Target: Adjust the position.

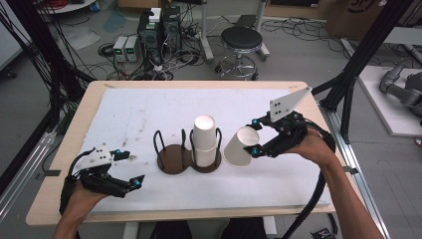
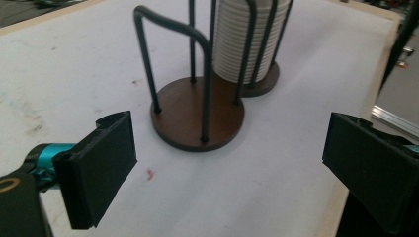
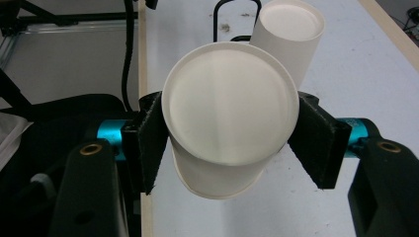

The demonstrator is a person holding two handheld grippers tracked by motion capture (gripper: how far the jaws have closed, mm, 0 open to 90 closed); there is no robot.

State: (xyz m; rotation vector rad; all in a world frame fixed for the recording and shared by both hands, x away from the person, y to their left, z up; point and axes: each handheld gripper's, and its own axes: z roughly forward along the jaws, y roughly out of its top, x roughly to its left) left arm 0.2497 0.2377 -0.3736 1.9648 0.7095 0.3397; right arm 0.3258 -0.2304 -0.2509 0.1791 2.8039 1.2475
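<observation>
- A white paper cup (image 1: 241, 147) was held clamped between the pads of the right gripper (image 1: 254, 137), tilted on its side just to the right of the cup holder (image 1: 189, 158) and clear of the table.
- In the right gripper view the paper cup (image 3: 230, 121) was seen gripped across its body, its closed bottom facing the camera and its mouth pointing away; a hold across the body was judged to leave the mouth free for slipping over another cup.
- The stack of paper cups (image 1: 204, 141) stood upside down in the right-hand ring of the holder, kept upright by the wire loops; the held cup was near it but apart from it.
- The left-hand ring (image 1: 172, 158) of the holder was bare, so the held cup was judged to have been either lifted from the stack or bound for one of the two rings; which could not be told.
- The left gripper (image 1: 128, 168) was kept low at the near left of the white table cover (image 1: 129, 114), its jaws wide apart with nothing between them, seemingly waiting out of the way.
- The ridged edges of the nested cups (image 2: 249, 39) and the brown wooden base (image 2: 197, 118) were shown close up in the left gripper view; from above they read as one plain white column.
- The floor behind the table, with a stool (image 1: 241, 40) and computer boxes (image 1: 159, 30), was given by the high view.
</observation>
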